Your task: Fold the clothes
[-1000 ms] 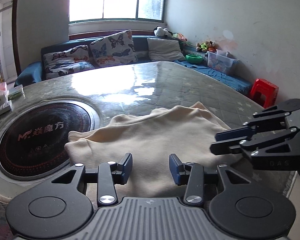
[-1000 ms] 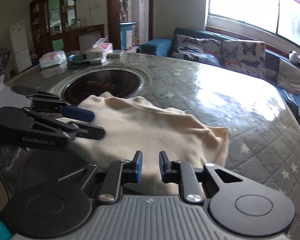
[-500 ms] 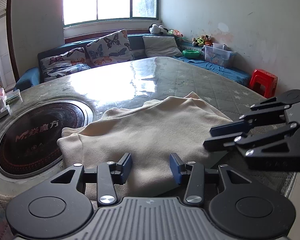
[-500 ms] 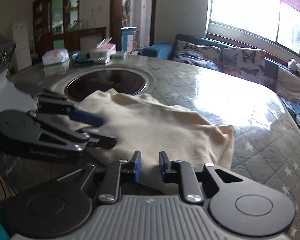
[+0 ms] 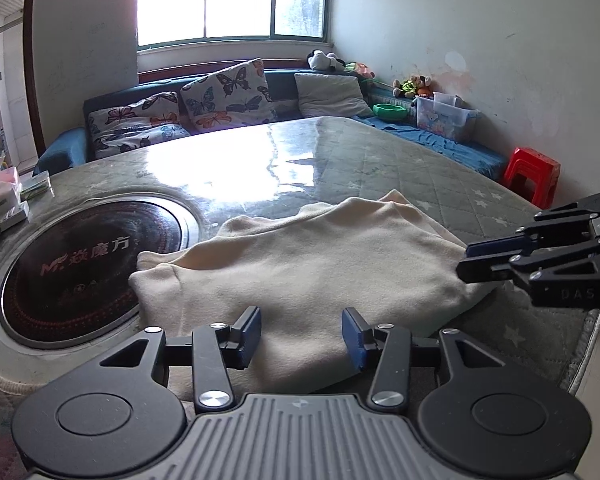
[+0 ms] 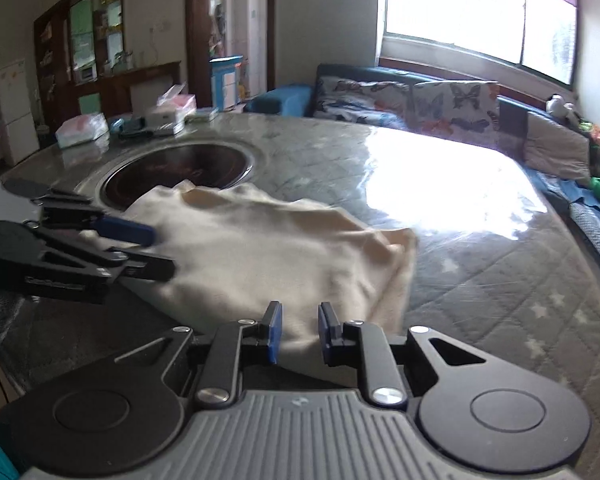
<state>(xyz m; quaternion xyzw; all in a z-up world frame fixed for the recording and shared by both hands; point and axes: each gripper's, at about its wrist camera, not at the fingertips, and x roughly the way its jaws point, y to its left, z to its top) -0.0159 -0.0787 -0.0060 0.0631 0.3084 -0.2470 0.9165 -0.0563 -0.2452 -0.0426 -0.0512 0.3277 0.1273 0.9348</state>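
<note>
A cream garment (image 5: 320, 264) lies folded and flat on the quilted round table (image 5: 380, 160), near its front edge; its left part overlaps the hob's rim. My left gripper (image 5: 300, 328) hovers over the garment's near edge, its jaws open with nothing pressed between the pads. In the right wrist view this gripper (image 6: 160, 250) sits at the left side of the garment (image 6: 268, 256). My right gripper (image 6: 298, 320) is low over the garment's near right part, a narrow gap between its pads and no cloth pinched. In the left wrist view, the right gripper (image 5: 466, 260) has its tips at the garment's right edge.
A round black induction hob (image 5: 80, 264) is set into the table left of the garment. Tissue boxes (image 6: 172, 114) and small items stand at the far left rim. A sofa with butterfly cushions (image 5: 228, 96) runs behind the table. A red stool (image 5: 534, 176) stands at the right.
The right gripper has shifted rightward along the garment to its right edge, and its view is blurred. The left jaws stand slightly wider. The garment has not moved.
</note>
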